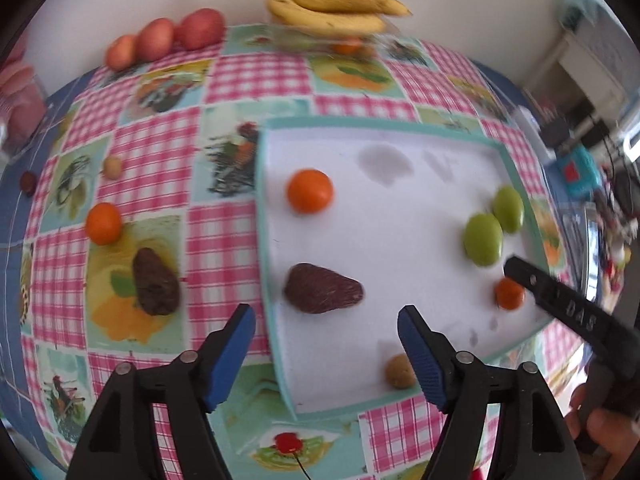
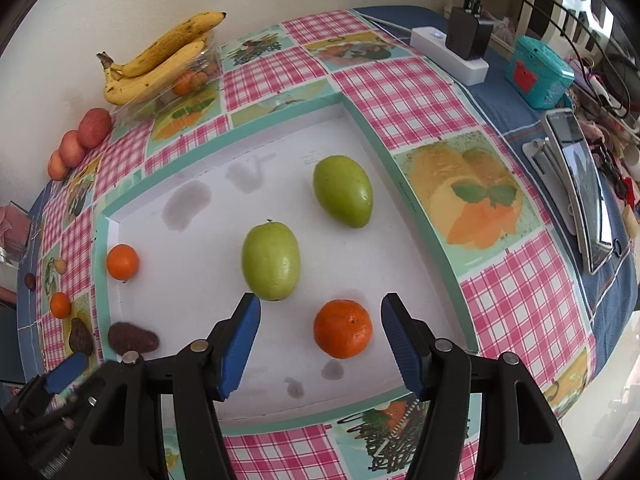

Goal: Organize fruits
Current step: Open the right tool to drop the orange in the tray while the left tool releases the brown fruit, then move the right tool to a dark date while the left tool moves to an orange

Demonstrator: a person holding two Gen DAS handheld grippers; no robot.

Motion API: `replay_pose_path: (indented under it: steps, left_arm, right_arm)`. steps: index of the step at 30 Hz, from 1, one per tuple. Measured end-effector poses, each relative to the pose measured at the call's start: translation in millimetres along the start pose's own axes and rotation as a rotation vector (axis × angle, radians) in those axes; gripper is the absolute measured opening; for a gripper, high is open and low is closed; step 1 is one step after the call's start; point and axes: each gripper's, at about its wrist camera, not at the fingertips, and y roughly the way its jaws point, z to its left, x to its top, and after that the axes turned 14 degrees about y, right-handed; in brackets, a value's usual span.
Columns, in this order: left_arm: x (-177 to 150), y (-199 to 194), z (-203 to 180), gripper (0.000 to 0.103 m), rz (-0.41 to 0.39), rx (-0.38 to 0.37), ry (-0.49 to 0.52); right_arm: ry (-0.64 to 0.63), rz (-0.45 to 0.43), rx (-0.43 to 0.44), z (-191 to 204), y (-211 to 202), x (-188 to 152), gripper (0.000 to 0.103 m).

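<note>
Two views: on the left wrist, the left gripper (image 1: 326, 330) is hovering wide apart, empty, over a brown fruit (image 1: 323, 289) in the white tray (image 1: 400, 148). On the right wrist, the right gripper (image 2: 320, 320) is spreading around an orange (image 2: 343, 328), not touching, two green fruits (image 2: 271, 266) lying beyond.

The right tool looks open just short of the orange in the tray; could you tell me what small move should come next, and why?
Probably ease the right tool forward and down until its jaws straddle the orange, then close. Both jaws stand wide apart and hold nothing, and the orange lies loose on the white tray, just ahead of the gap.
</note>
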Motion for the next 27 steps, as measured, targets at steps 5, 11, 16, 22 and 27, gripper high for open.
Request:
replay_pose_path:
  steps: [5, 11, 16, 22, 27]
  left_arm:
    - [2.7, -9.4, 28.5, 0.094, -0.040, 0.052, -0.103]
    - [-3.2, -19.7, 59.4, 0.097, -0.068, 0.140, -0.184]
    - [-6.8, -26.5, 80.4, 0.098, -0.083, 0.182, -0.229]
    - [-9.3, -29.5, 94.3, 0.098, -0.086, 0.199, -0.249]
    - [-11.7, -28.8, 103.7, 0.098, -0.078, 0.224, -0.245]
  right_arm:
    - [-0.022, -0.005, 0.031, 9.4, -4.7, -3.2, 0.064]
    - [-0.064, -0.007, 0.047, 25.8, -6.9, -8.1, 0.064]
    - [-0.100, -0.012, 0.052, 38.3, -9.5, -13.9, 0.064]
    - [-0.137, -0.011, 0.063, 55.6, -10.3, -21.5, 0.064]
    - [-0.160, -0.007, 0.079, 69.9, -10.7, -27.7, 0.064]
